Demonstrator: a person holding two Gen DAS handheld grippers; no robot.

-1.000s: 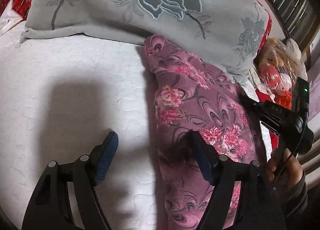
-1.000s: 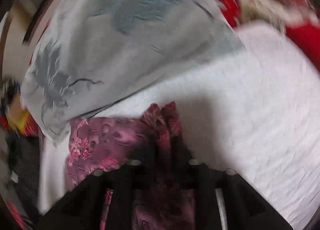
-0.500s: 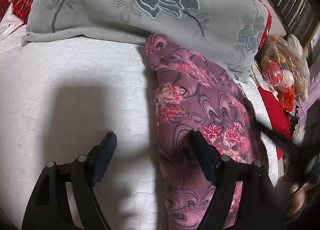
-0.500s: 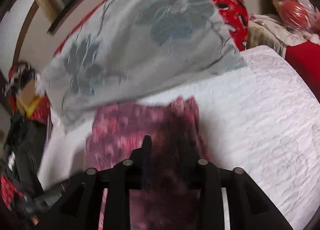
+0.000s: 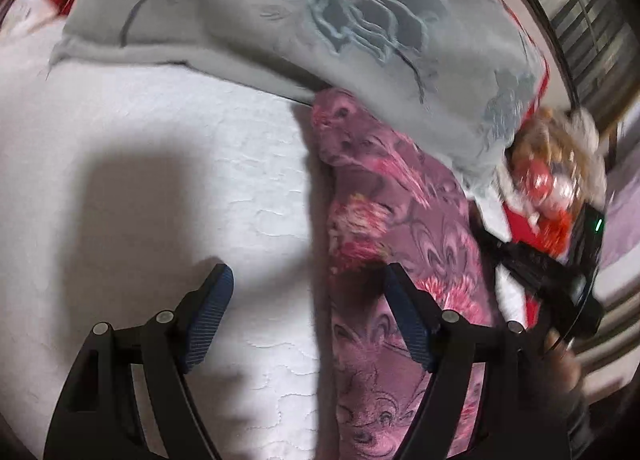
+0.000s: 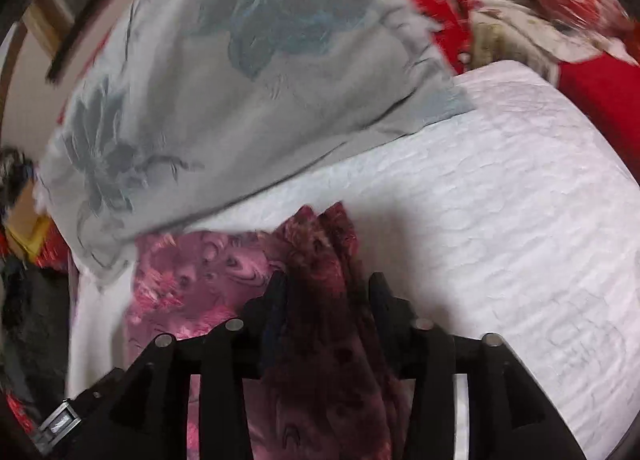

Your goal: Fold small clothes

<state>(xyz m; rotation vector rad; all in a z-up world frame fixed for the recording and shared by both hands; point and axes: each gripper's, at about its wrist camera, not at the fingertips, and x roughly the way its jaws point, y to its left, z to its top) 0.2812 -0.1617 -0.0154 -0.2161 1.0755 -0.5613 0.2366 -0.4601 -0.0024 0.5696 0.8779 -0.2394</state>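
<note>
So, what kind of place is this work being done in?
Most likely a bedroom, with the work done on a bed. A white quilted mattress cover forms the work surface, a large grey pillow with an embroidered flower lies at its far end, and a plush toy wrapped in plastic sits beside it.

Counted: one purple floral garment [image 5: 404, 219], folded lengthwise. One grey flower-embroidered pillow [image 5: 320, 19]. One white quilted mattress cover [image 5: 160, 179]. Two grippers: left gripper [image 5: 306, 318], right gripper [image 6: 326, 294]. One plastic-wrapped bundle of toys [image 5: 556, 163], contents too blurred to count.
</note>
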